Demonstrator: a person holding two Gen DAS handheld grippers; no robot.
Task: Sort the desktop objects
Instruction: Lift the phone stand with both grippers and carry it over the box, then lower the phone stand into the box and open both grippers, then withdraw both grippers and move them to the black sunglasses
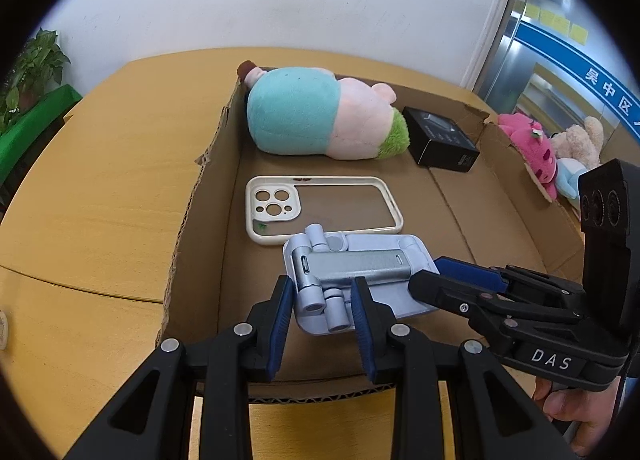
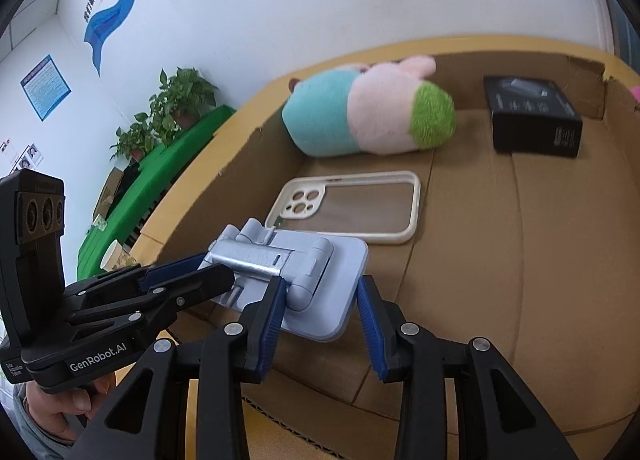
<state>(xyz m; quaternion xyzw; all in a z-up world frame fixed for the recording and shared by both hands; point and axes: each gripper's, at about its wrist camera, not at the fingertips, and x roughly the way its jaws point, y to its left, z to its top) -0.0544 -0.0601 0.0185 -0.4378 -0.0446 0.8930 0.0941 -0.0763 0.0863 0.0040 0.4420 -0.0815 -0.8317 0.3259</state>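
Both my grippers, left gripper (image 1: 320, 300) and right gripper (image 2: 322, 310), have narrow jaws clamped on the folded phone stand (image 1: 352, 272) over the cardboard box (image 1: 208, 196). At 12 o'clock lie phone case (image 1: 324, 208), plush toy (image 1: 320, 112), black box (image 1: 442, 140); I judge sorting mostly done.

An office or institutional room; white walls carry a blue banner (image 2: 116, 8) with Chinese lettering and framed notices (image 2: 45, 87); potted plants (image 2: 176, 100) stand on a green-covered table (image 2: 160, 176); sticky notes (image 1: 558, 22) dot a glass door.
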